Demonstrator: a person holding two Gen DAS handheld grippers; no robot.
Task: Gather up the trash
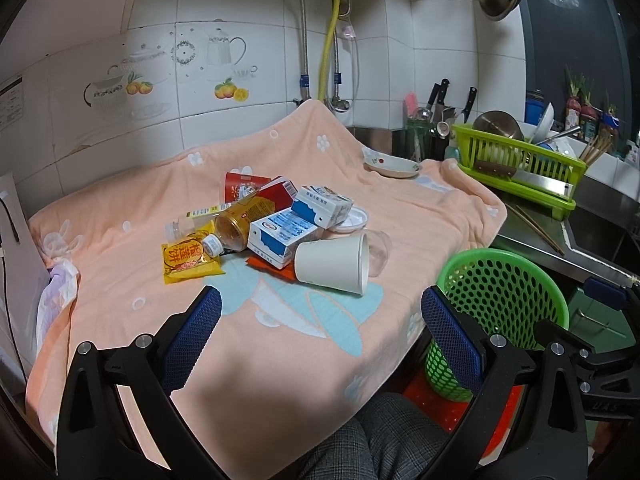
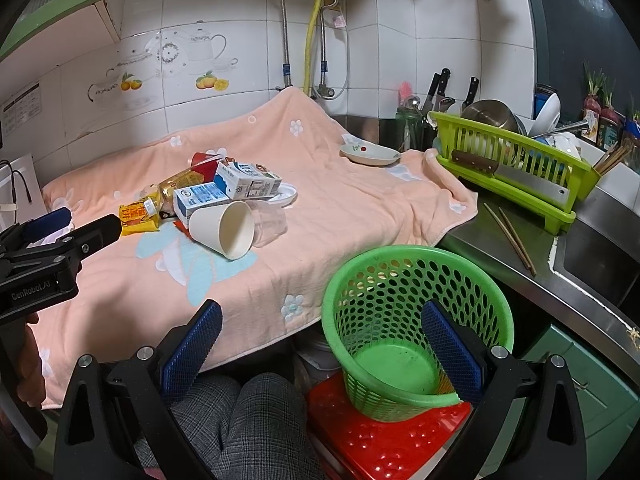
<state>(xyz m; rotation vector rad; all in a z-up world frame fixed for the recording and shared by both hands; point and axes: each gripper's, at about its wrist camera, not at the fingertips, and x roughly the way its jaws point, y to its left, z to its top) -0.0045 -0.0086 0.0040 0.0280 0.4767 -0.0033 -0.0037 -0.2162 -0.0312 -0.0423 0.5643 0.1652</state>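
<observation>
A tiled kitchen corner, its counter draped in a peach towel point(image 1: 132, 312), is where we begin collecting trash. The litter sits heaped at mid-towel: a white paper cup point(image 1: 332, 262) on its side nearest us, two blue-and-white milk cartons point(image 1: 280, 236) touching behind it, an amber bottle point(image 1: 240, 224), and a yellow snack packet point(image 1: 188, 260) at the left. The green mesh basket point(image 2: 416, 320) stands empty on a red stool point(image 2: 388, 440), just off the towel's near right edge.

Both tools are idle. Our left gripper point(image 1: 320, 320) hovers with jaws spread wide short of the cup, holding nothing; our right gripper point(image 2: 320, 336) is equally spread above the basket.

We judge the cup the sensible first pick (it lies nearest and loose). Closing gently across its wall should avoid crushing it or nudging the clear plastic cup point(image 1: 378, 252) against its mouth.

Open towel lies all round the pile, leaving ample room to approach. Right of the towel, a green dish rack point(image 2: 508, 160) with a cleaver crowds the counter, so carries should stay along the near edge.
</observation>
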